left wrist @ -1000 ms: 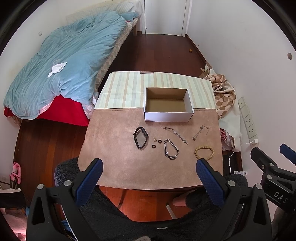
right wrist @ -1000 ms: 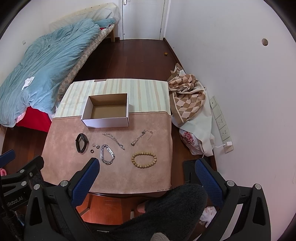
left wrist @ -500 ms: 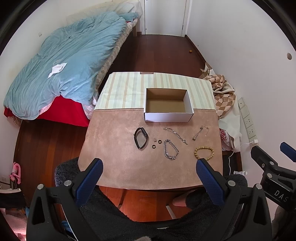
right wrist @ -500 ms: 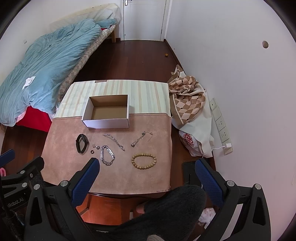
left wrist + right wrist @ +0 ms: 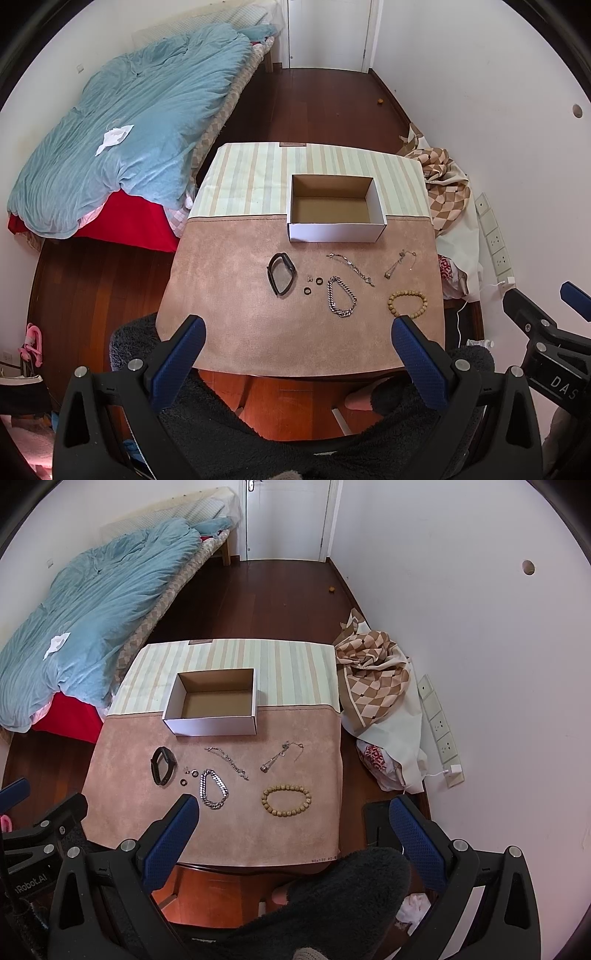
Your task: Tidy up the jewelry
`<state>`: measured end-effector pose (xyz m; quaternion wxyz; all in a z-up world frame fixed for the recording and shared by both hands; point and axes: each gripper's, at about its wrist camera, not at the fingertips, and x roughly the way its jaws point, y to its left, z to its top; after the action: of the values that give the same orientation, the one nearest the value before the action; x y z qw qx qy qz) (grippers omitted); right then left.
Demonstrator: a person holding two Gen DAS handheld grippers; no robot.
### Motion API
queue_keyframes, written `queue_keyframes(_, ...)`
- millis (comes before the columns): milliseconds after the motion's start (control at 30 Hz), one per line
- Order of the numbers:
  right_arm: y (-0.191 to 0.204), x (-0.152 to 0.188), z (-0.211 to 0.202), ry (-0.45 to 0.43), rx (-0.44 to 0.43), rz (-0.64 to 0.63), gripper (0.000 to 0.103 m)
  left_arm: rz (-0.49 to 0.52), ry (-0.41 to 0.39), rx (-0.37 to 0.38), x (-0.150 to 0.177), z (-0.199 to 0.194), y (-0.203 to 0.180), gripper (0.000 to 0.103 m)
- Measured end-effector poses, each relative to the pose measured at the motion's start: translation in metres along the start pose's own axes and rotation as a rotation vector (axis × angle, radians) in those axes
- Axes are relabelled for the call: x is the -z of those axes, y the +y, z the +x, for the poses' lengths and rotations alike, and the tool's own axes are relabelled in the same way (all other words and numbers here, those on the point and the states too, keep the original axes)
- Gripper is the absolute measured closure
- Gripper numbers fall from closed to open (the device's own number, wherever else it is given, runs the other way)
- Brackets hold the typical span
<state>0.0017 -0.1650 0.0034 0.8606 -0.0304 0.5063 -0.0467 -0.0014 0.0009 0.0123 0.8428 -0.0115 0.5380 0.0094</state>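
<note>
- Both jaw pairs stand wide apart and grasp nothing: left gripper [image 5: 297, 341] and right gripper [image 5: 293, 818] hover short of the near edge of the table [image 5: 236, 332], above a dark fleecy garment [image 5: 229, 435] on the person's lap.
- Wooden bead bracelet [image 5: 286, 799] lies closest to the near edge, toward the right edge of the tan mat [image 5: 140, 812].
- Heavy silver chain bracelet [image 5: 213, 788] lies left of the beads, apart from them.
- Three small rings [image 5: 312, 283] sit clustered just left of the heavy chain; whether they touch one another cannot be told.
- Black band [image 5: 281, 273] lies left of the rings, nearest the left edge among the jewelry.
- Thin silver chain [image 5: 226, 757] runs diagonally just beyond the heavy chain.
- Pendant necklace [image 5: 281, 756] lies beyond the beads, toward the right edge.
- Open white cardboard box [image 5: 212, 722], nothing inside, straddles the seam between the mat and the striped cloth [image 5: 288, 675] at the far part of the table.
- Bed with blue quilt [image 5: 96, 616] stands beyond the left edge; checkered fabric [image 5: 373, 679] is heaped by the far right corner.
</note>
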Motion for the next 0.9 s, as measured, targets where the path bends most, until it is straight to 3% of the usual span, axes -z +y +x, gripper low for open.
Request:
queue_keyframes(700,-0.003,0.002,-0.003,-0.024,-0.012,0.019,0.0,0.004,-0.013,0.002,0.005,0.0,0.004,0.0)
queue_keyframes(900,-0.018,0.0,0.021,-0.015,-0.019,0.097,0.0,-0.013,-0.043,-0.053,-0.011,0.024,0.016,0.0)
